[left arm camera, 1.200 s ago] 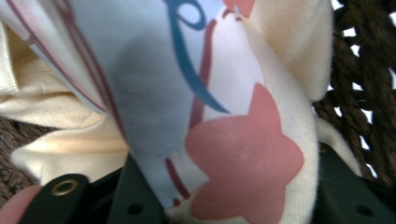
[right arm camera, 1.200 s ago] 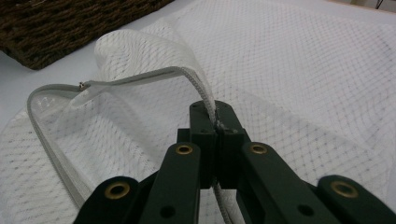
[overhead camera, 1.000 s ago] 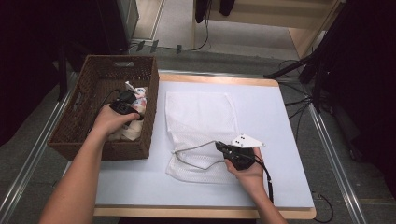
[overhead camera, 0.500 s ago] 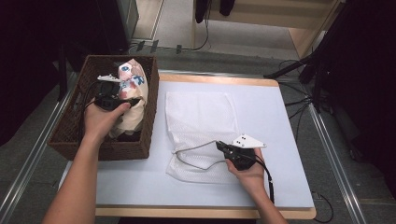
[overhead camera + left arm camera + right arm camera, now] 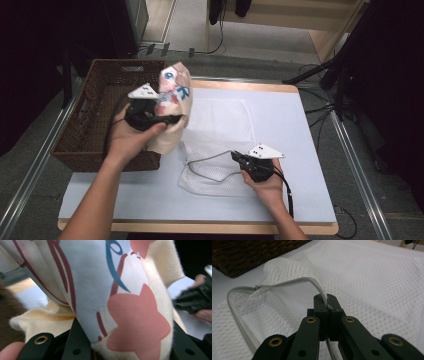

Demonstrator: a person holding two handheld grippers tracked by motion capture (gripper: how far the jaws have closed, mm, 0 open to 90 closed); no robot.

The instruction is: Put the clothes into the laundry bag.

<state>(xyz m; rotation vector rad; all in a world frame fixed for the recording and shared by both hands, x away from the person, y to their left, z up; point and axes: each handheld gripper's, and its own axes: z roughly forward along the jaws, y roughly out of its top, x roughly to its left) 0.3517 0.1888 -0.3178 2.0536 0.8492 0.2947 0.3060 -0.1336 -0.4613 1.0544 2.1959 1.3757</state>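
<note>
Here, the left gripper (image 5: pixel 165 119) fingers are clamped on a printed cloth (image 5: pixel 172 107), held up between the wicker basket (image 5: pixel 92 125) and the tabletop (image 5: pixel 300 130). The right gripper (image 5: pixel 327 305) fingers are pinched shut on the mesh bag's (image 5: pixel 372 282) zipper edge, seen closely in the right gripper view.

The table (image 5: pixel 300 130) has a light blue top with a wooden edge. A brown woven basket (image 5: pixel 95 125) sits on its left side and sticks out past the table's edge. A white net bag (image 5: pixel 220 125) lies flat in the middle, just beside the basket. The bag's near end is open, with its grey zipper edge lifted.
</note>
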